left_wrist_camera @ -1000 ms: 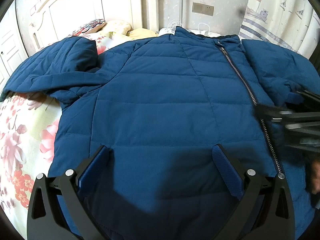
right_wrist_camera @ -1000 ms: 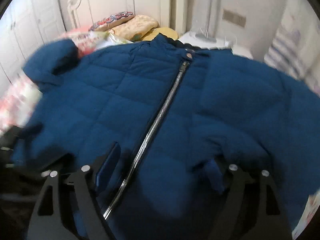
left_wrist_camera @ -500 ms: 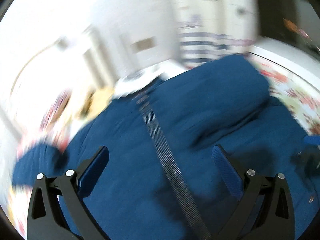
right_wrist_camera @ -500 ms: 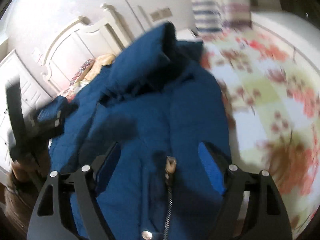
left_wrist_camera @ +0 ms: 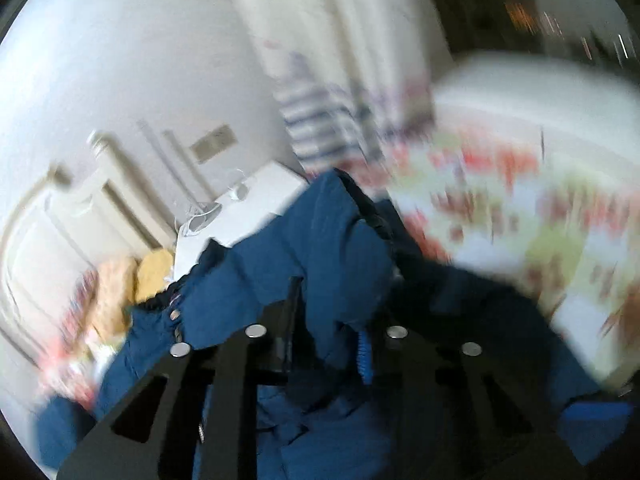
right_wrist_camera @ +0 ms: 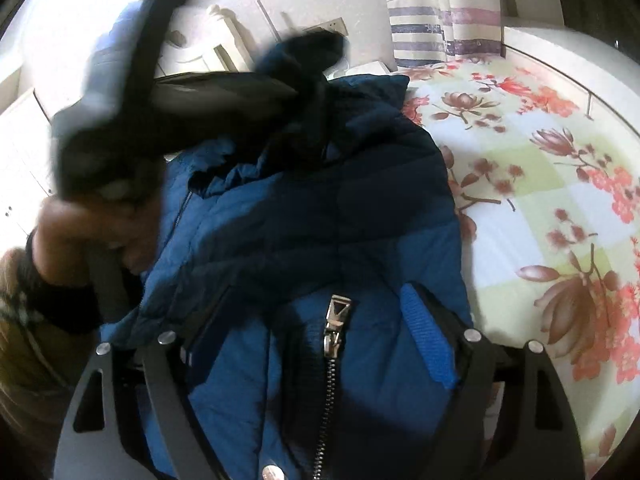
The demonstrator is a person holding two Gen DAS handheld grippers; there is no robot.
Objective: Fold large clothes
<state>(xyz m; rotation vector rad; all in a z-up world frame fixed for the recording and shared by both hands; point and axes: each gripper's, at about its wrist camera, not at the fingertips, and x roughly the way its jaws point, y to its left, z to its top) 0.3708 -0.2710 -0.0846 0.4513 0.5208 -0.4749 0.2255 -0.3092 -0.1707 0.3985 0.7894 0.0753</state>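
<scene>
Jacket, blue and padded, lying zip-side up on the flowered bedsheet, hem end nearest the right wrist camera, collar end away toward the wall

Far left in the right wrist view: a hand around a dark handle, carrying the left gripper above the jacket. Jaws just now drawn together, almost pressed shut, pinching a thick fold of the blue cloth between the pads. Probably a sleeve or a side panel, too blurred to tell which.

Centre: zip pull at the bottom of the zip, sitting between the fingers of the right gripper. Jaws spread wide, just now opened a touch further, straddling the hem. Padded cloth between them, but no clear squeeze on it.

Right: bare sheet, with a striped curtain beyond.

Step in hand, by the look of it: carrying the lifted part across the front toward the zip line. To do it well:
- Keep the left pinch firm, against slip of the puffy cloth
- Lift only high enough to clear the body, then slow the swing
- Lay the fold down parallel to the zip, edge straight, no bunching underneath
- Close or press the right gripper on the hem first, to stop the whole body sliding along
- Release the left pinch only with the fold lying flat
</scene>
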